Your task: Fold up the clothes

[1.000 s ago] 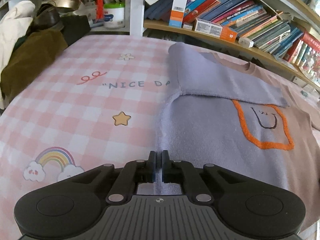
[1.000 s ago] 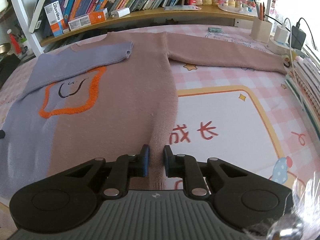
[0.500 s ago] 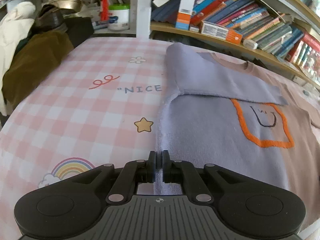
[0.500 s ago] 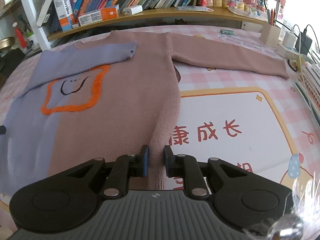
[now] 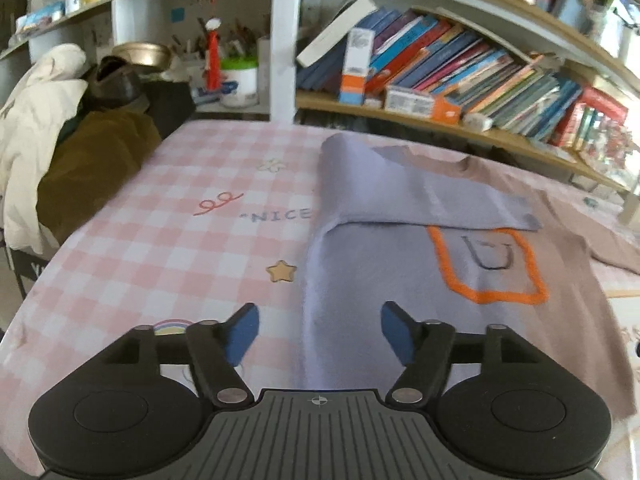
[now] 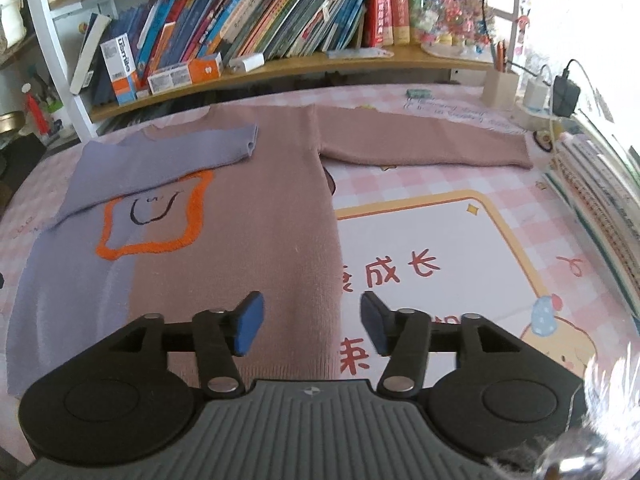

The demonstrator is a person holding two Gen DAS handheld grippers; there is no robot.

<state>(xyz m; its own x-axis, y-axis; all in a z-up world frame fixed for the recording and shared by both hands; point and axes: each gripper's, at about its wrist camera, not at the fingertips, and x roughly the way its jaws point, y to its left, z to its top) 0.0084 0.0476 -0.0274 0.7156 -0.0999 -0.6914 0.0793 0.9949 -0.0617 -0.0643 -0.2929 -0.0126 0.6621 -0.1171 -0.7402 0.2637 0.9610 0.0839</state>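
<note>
A sweater, lilac on one half (image 5: 372, 264) and dusty pink on the other (image 6: 256, 232), lies flat on the table with an orange-outlined smile patch (image 6: 152, 216). Its lilac sleeve (image 5: 420, 196) is folded across the chest; the pink sleeve (image 6: 424, 144) lies stretched out to the right. My left gripper (image 5: 320, 332) is open and empty above the sweater's lower left hem edge. My right gripper (image 6: 312, 328) is open and empty above the lower right hem edge.
The table has a pink checked cloth (image 5: 180, 232) with cartoon prints. Bookshelves (image 6: 256, 36) run along the far edge. A pile of clothes (image 5: 72, 152) sits at the far left. A pen holder and chargers (image 6: 532, 88) stand at the far right, beside stacked books (image 6: 596, 208).
Both grippers were shut on the sweater's hem corners, pulling it toward the near edge. Both have now opened, let go of the hem and lifted a little.
</note>
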